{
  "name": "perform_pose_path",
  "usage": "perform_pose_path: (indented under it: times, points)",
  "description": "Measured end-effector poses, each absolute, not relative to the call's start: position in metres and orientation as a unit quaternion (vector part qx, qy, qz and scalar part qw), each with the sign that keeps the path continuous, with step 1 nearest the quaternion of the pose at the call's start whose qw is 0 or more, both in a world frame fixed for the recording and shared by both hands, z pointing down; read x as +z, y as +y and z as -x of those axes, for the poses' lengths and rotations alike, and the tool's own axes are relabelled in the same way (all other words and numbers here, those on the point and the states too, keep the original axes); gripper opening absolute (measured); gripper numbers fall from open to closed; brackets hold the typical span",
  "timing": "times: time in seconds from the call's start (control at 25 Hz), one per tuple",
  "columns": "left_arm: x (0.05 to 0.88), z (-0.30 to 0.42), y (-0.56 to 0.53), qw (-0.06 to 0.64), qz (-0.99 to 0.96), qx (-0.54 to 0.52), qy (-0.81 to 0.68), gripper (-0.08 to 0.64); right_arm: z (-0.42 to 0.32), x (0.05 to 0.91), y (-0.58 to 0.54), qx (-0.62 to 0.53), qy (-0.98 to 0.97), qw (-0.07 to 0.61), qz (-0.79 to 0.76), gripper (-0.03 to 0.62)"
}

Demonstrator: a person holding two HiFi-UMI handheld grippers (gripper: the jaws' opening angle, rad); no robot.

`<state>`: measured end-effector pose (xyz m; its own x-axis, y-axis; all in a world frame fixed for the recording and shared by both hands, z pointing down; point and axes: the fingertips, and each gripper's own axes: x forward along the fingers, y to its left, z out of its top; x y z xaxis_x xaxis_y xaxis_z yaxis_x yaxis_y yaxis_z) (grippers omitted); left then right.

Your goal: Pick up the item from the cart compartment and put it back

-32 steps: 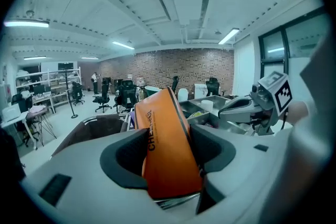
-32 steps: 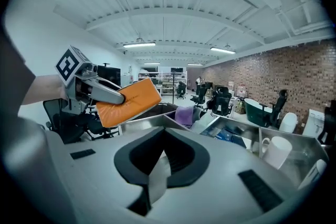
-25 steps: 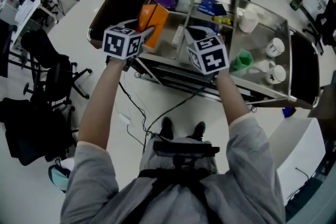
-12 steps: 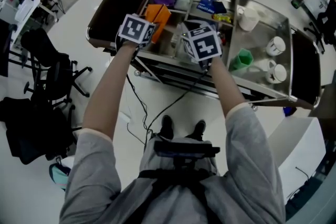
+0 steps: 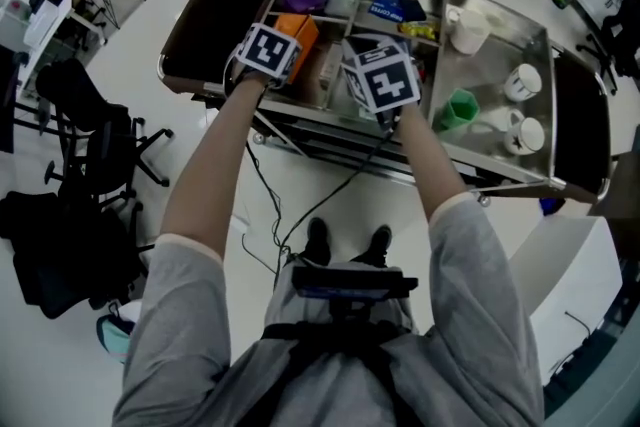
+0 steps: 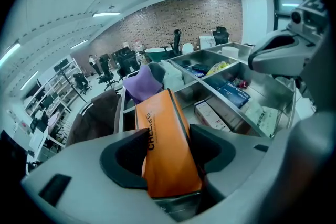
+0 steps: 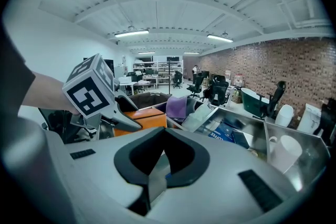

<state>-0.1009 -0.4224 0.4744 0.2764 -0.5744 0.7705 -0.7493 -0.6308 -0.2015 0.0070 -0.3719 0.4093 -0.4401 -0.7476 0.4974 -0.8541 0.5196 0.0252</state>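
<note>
Steel cart [image 5: 490,75], compartments open on top, seen from above with both arms reaching over its near edge.

Left gripper [image 6: 168,131]: jaws clamped on the orange box [image 6: 167,155], one pad on each long side. Box is tilted, its far end pointing towards the purple cloth [image 6: 140,85]. From the head view it sits over the cart's left-hand compartment, just on the near side of the purple cloth. Cannot tell whether its lower end touches the compartment floor.

Right gripper [image 7: 164,131]: jaws together, nothing between them. It hangs over the middle of the cart, just right of the left gripper, and the two marker cubes are close but apart.

Other contents:
- White carton [image 6: 212,115] lies flat in the compartment next to the orange box.
- Blue box [image 6: 236,94] is in the compartment beyond that.
- Green cup [image 5: 458,111] is in the wide right-hand section, near the front edge.
- White mugs [image 5: 522,87] are further right in the same section, well apart from both grippers.

Office chairs and desks stand on the floor beyond the cart.
</note>
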Motion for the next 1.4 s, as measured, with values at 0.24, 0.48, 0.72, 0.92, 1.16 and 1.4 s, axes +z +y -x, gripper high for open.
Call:
perform_pose_path:
  times: [0.24,0.48,0.72,0.92,1.16,1.4]
  points:
    - [0.492,0.137,-0.422,0.107,-0.724,0.502,-0.461,0.245,-0.006,0.405,-0.374,0.110,-0.845,0.225,-0.473,0.009]
    - [0.501,0.133,-0.426,0.118,-0.727,0.497,-0.459,0.254,-0.007,0.406,-0.378,0.108,-0.845,0.223,-0.474,0.009]
    - [0.498,0.135,-0.426,0.126,-0.730,0.487,-0.462,0.358,-0.006,0.412,-0.377,0.118,-0.844,0.226,-0.472,0.009]
    - [0.484,0.104,-0.429,0.114,-0.780,0.438,-0.432,0.364,-0.001,0.410,-0.373,0.120,-0.847,0.225,-0.467,0.009]
    - [0.471,0.096,-0.422,0.114,-0.803,0.407,-0.419,0.364,-0.004,0.408,-0.372,0.115,-0.844,0.226,-0.472,0.009]
    - [0.442,0.113,-0.404,0.092,-0.808,0.374,-0.445,0.301,-0.009,0.401,-0.362,0.109,-0.843,0.224,-0.477,0.009]
